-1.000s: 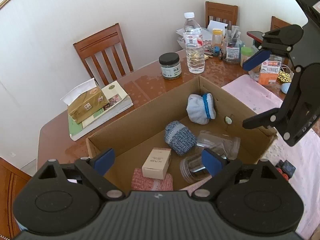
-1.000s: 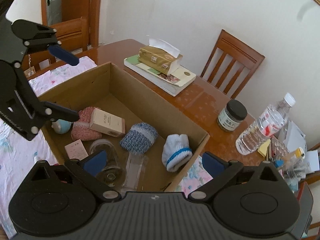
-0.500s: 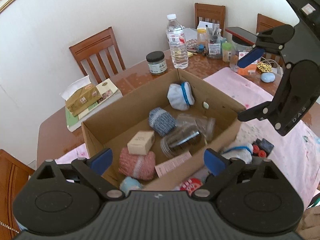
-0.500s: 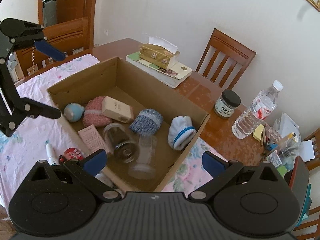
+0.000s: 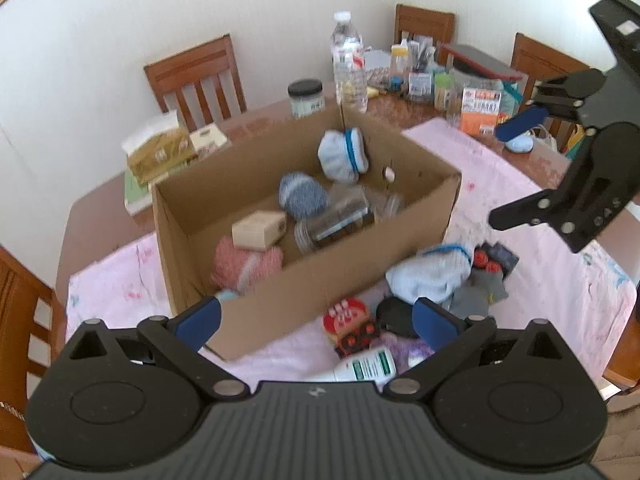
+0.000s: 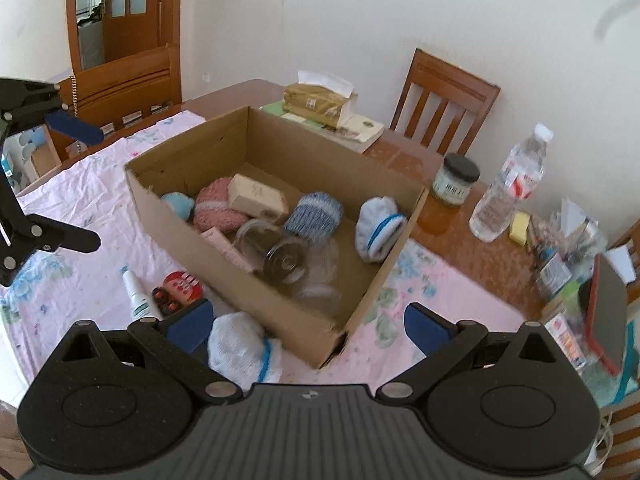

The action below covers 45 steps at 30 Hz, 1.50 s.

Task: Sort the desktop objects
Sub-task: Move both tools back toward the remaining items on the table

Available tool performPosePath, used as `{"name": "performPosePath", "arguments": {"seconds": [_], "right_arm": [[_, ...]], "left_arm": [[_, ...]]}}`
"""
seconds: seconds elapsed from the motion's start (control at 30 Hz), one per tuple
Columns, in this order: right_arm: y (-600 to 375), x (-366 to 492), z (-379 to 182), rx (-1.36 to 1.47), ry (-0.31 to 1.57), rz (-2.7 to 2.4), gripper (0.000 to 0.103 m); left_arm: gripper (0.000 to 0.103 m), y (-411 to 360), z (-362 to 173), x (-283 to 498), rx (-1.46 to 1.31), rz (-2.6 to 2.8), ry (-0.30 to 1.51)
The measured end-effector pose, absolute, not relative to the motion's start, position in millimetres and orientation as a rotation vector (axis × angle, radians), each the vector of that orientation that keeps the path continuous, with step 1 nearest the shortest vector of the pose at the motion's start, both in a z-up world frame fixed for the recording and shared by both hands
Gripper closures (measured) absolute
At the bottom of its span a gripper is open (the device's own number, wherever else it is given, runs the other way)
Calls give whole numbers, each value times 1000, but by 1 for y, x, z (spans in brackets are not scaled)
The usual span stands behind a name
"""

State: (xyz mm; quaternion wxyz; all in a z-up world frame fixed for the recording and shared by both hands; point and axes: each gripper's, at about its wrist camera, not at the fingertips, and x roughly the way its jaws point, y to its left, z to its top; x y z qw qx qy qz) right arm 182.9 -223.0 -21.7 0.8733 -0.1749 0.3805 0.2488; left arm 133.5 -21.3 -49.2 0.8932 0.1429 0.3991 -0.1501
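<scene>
Broadly, the table [image 6: 472,236] carried a pink cloth and, on it, the open cardboard box [image 5: 320,280] already holding knitted items, a small carton [image 5: 259,230] and a clear jar [image 5: 332,224] on its side. Still unsorted just outside the box's near wall lay a pale blue sock [image 5: 430,276], a grey bundle [image 5: 478,294], a red round case [image 5: 347,314] and a white tube [image 5: 366,368].

Both grippers hung above that pile, holding nothing. The left gripper [image 5: 316,320] was opening toward its widest; the right gripper [image 6: 306,326] stood wide apart.

As a judgement, the pile was crowded: wide jaws coming down on the sock could catch the case or bundle too, or snag the box wall and shove it. The two tools might also clash over so small a heap.

Compared with a second before, both cameras had drawn back from over the box interior, bringing the outside pile into sight.
</scene>
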Motion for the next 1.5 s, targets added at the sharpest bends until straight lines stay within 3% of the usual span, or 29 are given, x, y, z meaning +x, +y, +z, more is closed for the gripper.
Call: {"name": "performPosePath", "arguments": {"seconds": [0.67,1.5], "right_arm": [[-216,130,-92,-229,921,436,0],[-198,113,-132,-271,939,386,0]], "left_arm": [[1,-20,-132,127,209,-226,947],[1,-27,-161,145,137,-181,977]]}}
